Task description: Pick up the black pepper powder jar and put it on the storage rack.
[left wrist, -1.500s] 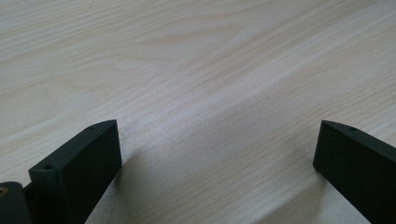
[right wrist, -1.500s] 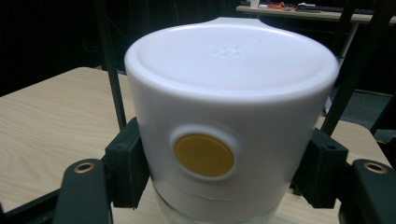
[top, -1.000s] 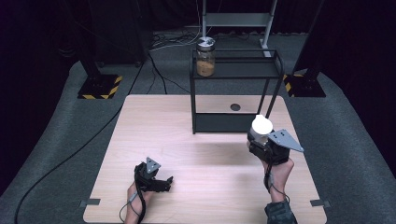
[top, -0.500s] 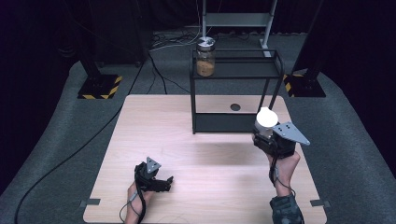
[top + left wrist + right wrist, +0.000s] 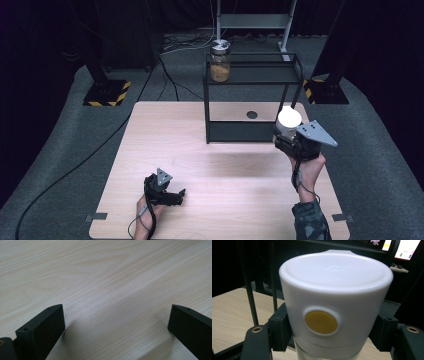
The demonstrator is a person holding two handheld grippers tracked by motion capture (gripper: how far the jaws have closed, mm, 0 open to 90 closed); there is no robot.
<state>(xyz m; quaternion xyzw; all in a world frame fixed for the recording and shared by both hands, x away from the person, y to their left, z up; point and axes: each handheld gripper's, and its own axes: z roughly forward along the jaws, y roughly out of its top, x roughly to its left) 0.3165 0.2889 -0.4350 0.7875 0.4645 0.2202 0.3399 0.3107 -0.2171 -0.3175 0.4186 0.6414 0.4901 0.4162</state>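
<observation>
Since a second back my right claw had lifted the white-lidded jar, clenched tight, up beside the black rack. Shelving remained; left claw sat released.

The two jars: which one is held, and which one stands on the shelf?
The white-lidded jar is clamped in the right hand-held gripper. The jar with brown contents and a silvery lid stands on the black shelf.

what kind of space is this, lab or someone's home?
Likely a lab or recording studio, not a home: a bare wooden table ringed by black drapes, hazard-striped stand bases, loose floor cables, and lit monitors behind.
</observation>
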